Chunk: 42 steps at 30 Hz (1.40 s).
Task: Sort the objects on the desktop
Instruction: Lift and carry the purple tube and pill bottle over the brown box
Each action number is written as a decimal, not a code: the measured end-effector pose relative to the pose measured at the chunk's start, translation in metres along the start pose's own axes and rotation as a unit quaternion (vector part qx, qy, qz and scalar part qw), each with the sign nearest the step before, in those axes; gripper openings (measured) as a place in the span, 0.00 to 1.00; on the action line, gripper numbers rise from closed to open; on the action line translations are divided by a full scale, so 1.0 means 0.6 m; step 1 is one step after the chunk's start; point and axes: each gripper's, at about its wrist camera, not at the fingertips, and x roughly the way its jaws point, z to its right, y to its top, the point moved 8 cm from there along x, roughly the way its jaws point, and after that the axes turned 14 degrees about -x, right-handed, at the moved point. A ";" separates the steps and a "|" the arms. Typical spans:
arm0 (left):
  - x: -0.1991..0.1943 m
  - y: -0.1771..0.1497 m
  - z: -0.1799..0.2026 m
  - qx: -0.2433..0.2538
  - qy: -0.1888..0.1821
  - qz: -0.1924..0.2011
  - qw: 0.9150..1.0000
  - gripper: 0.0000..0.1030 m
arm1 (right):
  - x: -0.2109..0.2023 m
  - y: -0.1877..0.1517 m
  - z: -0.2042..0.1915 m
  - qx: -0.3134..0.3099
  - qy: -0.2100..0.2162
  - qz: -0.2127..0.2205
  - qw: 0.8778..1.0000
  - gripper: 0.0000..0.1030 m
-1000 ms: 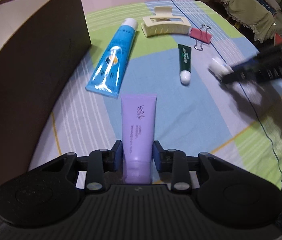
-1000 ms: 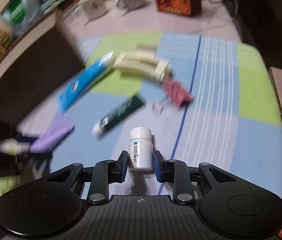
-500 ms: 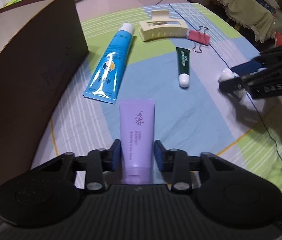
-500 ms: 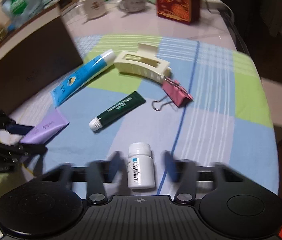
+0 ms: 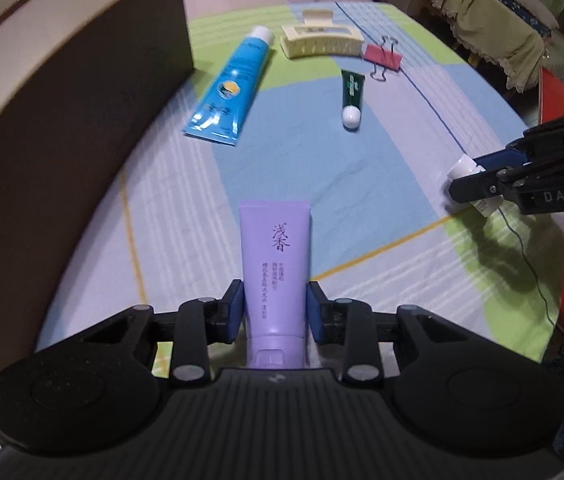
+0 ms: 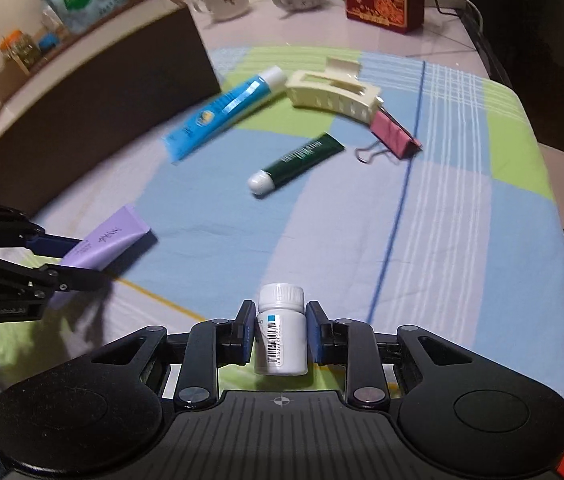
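Left hand-held gripper (image 5: 275, 312): its blue pads flank the cap end of the purple tube (image 5: 275, 264), touching or all but touching both sides; I read it as holding the tube, though how firmly I cannot tell.
Purple tube, long axis: it runs straight ahead along the fingers, cap toward the camera, flat crimped end pointing away over the patchwork cloth (image 5: 362, 184) that covers the desk.
Right hand-held gripper (image 6: 280, 332): narrowed around the white pill bottle (image 6: 281, 330), pads at or just beside its sides. A thin gap may remain on the left; I cannot be sure of full contact.
Pill bottle, long axis: it lies in line with the fingers, ribbed cap forward, barcode label up.
Brown box (image 5: 62, 120): a long open carton along the left edge of the cloth, the likely bin, though its inside is hidden.
Deciding relation: the box lies to the left of both grippers. The left one sits just beside its wall, while the right one is well apart across the cloth, so the purple tube has the shorter trip.
Things not yet held: blue tube (image 6: 226, 110), cream hair claw (image 6: 332, 90), pink binder clip (image 6: 394, 134) and green tube (image 6: 302, 158) lie farther out, between the grippers and the far edge.
Risk: the bottle is round and smooth, so it may roll if it is only lightly pinched.
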 end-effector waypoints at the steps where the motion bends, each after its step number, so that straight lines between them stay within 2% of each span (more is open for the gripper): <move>1: -0.010 0.001 -0.004 -0.001 0.001 0.005 1.000 0.27 | -0.004 0.005 -0.006 -0.002 0.004 0.003 1.000 0.25; 14: -0.159 0.031 -0.085 -0.016 0.010 0.088 0.996 0.27 | -0.028 0.104 -0.095 -0.048 0.037 0.046 0.997 0.25; 23: -0.230 0.062 -0.171 -0.011 0.038 0.131 0.991 0.27 | -0.040 0.195 -0.148 -0.084 0.055 0.082 0.992 0.25; 34: -0.242 0.121 -0.296 -0.004 0.087 0.150 0.985 0.27 | -0.042 0.357 -0.231 -0.127 0.084 0.140 0.978 0.25; 42: -0.226 0.156 -0.371 -0.008 0.103 0.152 0.983 0.27 | 0.012 0.441 -0.265 -0.135 0.084 0.134 0.978 0.25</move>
